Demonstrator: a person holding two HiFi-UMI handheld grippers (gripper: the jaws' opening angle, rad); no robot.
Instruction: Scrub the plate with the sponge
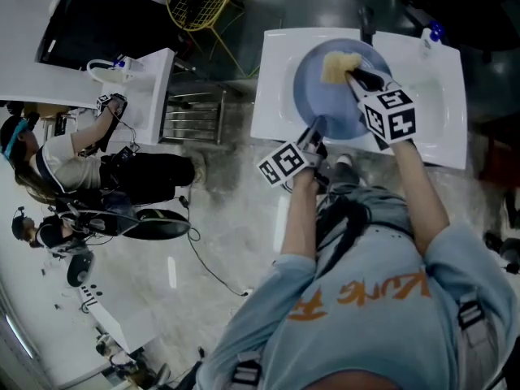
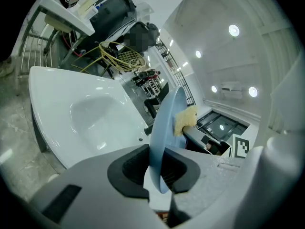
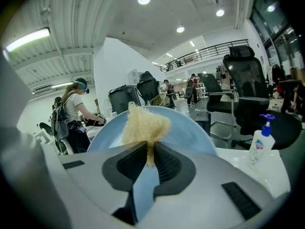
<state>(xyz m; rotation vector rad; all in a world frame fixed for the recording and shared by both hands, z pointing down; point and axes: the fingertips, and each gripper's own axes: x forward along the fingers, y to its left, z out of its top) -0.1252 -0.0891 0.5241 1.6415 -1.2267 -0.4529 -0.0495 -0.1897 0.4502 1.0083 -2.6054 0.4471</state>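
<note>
A round blue plate (image 1: pixel 333 96) is held tilted over the white sink (image 1: pixel 272 96). My left gripper (image 1: pixel 315 136) is shut on the plate's near rim; in the left gripper view the plate (image 2: pixel 164 128) stands edge-on between the dark pads. My right gripper (image 1: pixel 357 78) is shut on a yellow sponge (image 1: pixel 340 66), which rests against the plate's far face. In the right gripper view the sponge (image 3: pixel 143 123) sticks up from the pinched jaws, with the plate (image 3: pixel 190 135) behind it. The left gripper view shows the sponge (image 2: pixel 185 119) touching the plate's right side.
A soap bottle with a blue pump (image 3: pixel 259 147) stands on the sink's right edge (image 1: pixel 431 35). A yellow wire basket (image 1: pixel 199 2) and a metal rack (image 1: pixel 191 116) stand left of the sink. Two people (image 1: pixel 49 161) sit at a white table (image 1: pixel 122 88) at the left.
</note>
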